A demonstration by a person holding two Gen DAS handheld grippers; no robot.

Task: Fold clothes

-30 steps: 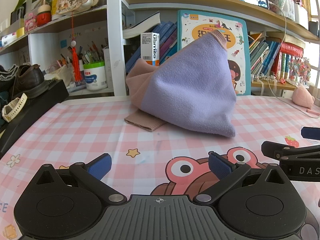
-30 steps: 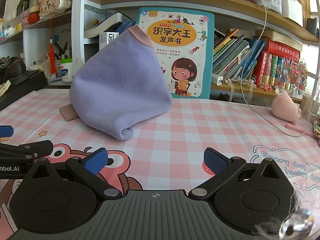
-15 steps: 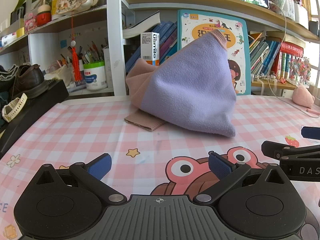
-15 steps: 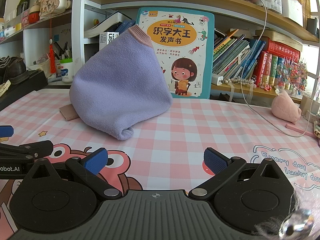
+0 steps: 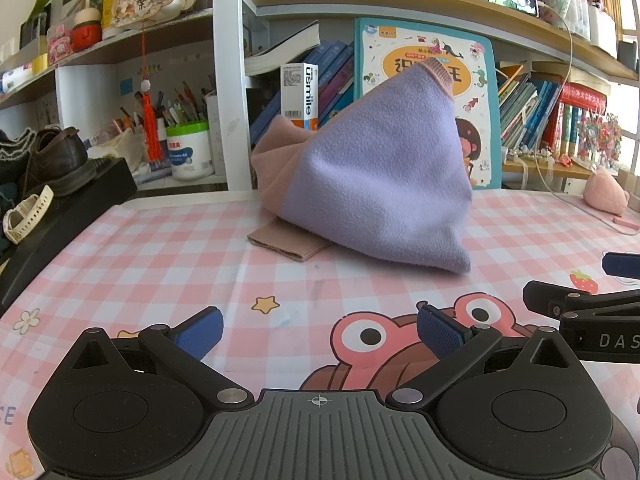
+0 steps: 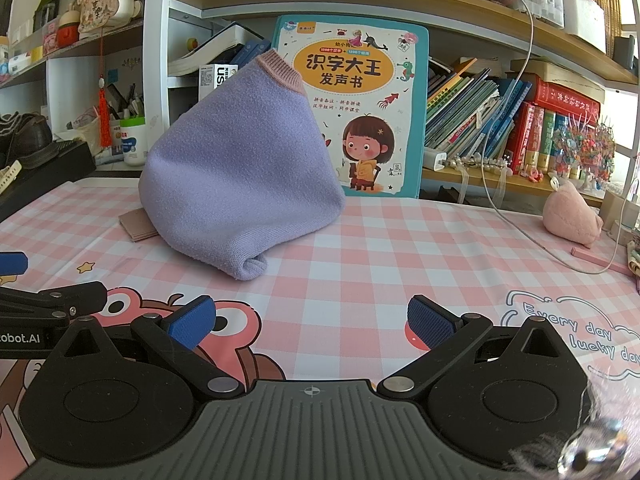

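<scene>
A lilac and dusty-pink knit garment (image 5: 376, 184) (image 6: 240, 176) stands in a heap at the back of the pink checked tablecloth (image 5: 160, 256), leaning against a children's book (image 6: 360, 92). One pink cuff lies flat at its left foot. My left gripper (image 5: 319, 330) hovers low over the cloth, well in front of the garment, open with nothing between its blue pads. My right gripper (image 6: 311, 322) sits beside it to the right, also open and holding nothing. Each gripper's fingers show at the edge of the other's view.
Bookshelves (image 5: 400, 4) crowd the back wall. A black box with shoes (image 5: 56, 160) stands at the left edge. A pink plush toy (image 6: 570, 216) and a white cable (image 6: 520, 224) lie at the right. A white pen tub (image 5: 188, 152) sits behind the cloth.
</scene>
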